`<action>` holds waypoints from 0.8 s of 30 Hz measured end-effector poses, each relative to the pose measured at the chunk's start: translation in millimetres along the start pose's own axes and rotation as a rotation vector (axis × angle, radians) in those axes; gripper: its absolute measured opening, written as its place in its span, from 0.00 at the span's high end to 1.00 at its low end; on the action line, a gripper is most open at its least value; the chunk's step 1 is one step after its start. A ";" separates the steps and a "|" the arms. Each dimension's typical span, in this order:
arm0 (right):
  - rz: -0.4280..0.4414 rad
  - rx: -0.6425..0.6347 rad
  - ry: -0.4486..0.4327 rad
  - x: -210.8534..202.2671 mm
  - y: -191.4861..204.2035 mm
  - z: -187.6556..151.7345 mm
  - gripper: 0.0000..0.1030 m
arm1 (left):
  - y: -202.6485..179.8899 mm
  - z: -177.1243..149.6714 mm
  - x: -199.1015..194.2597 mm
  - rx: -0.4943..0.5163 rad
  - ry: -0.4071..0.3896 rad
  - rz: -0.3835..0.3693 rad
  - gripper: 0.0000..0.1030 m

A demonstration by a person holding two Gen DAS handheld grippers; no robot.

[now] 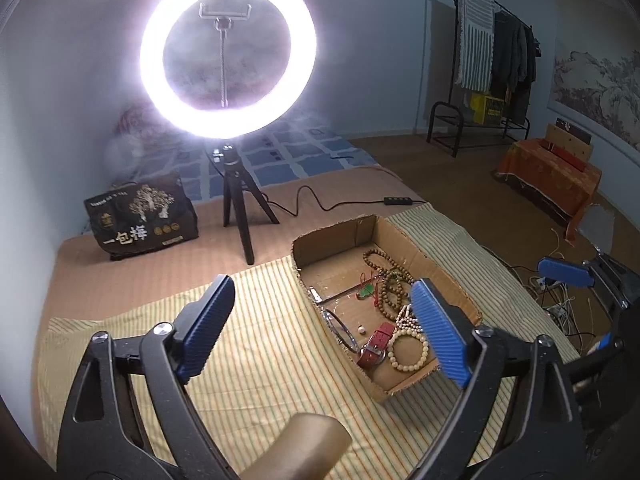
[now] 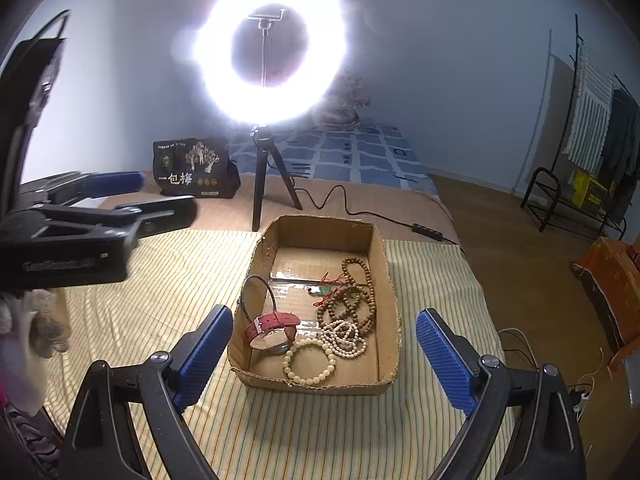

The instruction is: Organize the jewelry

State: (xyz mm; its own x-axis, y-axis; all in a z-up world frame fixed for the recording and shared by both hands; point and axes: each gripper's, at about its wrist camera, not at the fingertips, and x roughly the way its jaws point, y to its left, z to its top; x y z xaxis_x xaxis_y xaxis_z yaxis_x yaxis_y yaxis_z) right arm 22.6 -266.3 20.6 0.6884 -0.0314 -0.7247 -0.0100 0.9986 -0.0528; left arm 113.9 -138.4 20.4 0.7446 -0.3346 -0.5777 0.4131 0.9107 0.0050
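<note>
Nearest, my right gripper [image 2: 324, 360] hangs with jaws spread wide and holding nothing, straddling the near end of the cardboard box [image 2: 384, 256]. My left gripper [image 1: 320, 336] is likewise spread and empty, over the striped cloth [image 1: 248, 344] left of the box. All the jewelry I can see lies inside the box: a cream bead bracelet [image 2: 310, 362] and red-strapped watch [image 2: 272, 330] nearest, a small-bead pale strand [image 2: 348, 338], brown bead strands [image 2: 356, 296] and a green pendant [image 2: 323, 291] farther in. Nothing lies on the cloth, so I judge collection done; the strands overlap, so untangling may remain. Farthest stands the ring light [image 2: 272, 52].
</note>
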 end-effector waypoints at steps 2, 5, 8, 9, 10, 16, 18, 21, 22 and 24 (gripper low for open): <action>-0.009 0.006 -0.009 -4.3 -2.7 -0.7 0.08 | 0.7 -4.2 -8.6 0.000 -0.015 0.011 0.06; -0.015 0.017 -0.019 -9.3 -6.4 -1.6 0.08 | 1.8 -14.3 -19.1 -0.002 -0.010 0.016 0.05; -0.026 0.022 -0.031 -14.3 -7.9 -2.4 0.08 | 1.3 -24.1 -31.2 -0.002 -0.006 0.019 0.05; -0.032 0.024 -0.035 -15.5 -7.7 -2.7 0.08 | 0.6 -27.8 -36.0 -0.001 -0.011 0.022 0.05; -0.037 0.025 -0.040 -16.8 -8.0 -2.8 0.08 | -0.2 -31.1 -39.9 0.002 -0.017 0.025 0.04; -0.055 0.051 -0.076 -22.3 -9.4 -4.3 0.00 | 1.4 -47.8 -54.4 -0.009 -0.019 0.023 0.00; -0.053 0.052 -0.073 -20.9 -9.3 -4.7 0.00 | 4.0 -50.9 -54.6 -0.018 -0.013 0.022 0.00; -0.051 0.055 -0.074 -19.5 -8.5 -5.2 0.00 | 5.1 -56.5 -57.7 -0.019 -0.015 0.030 0.00; -0.050 0.052 -0.075 -19.0 -7.7 -5.0 0.00 | 5.2 -58.1 -57.5 -0.018 -0.014 0.034 0.00; -0.055 0.045 -0.080 -18.4 -6.7 -5.7 0.00 | 5.1 -60.0 -55.9 -0.015 -0.010 0.042 0.00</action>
State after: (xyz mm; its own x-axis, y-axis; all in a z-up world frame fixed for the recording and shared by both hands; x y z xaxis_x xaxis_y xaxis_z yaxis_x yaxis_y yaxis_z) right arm 5.8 -272.7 30.4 0.7427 -0.0841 -0.6643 0.0607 0.9965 -0.0582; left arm 42.9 -100.5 3.8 0.7660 -0.2985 -0.5694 0.3737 0.9274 0.0165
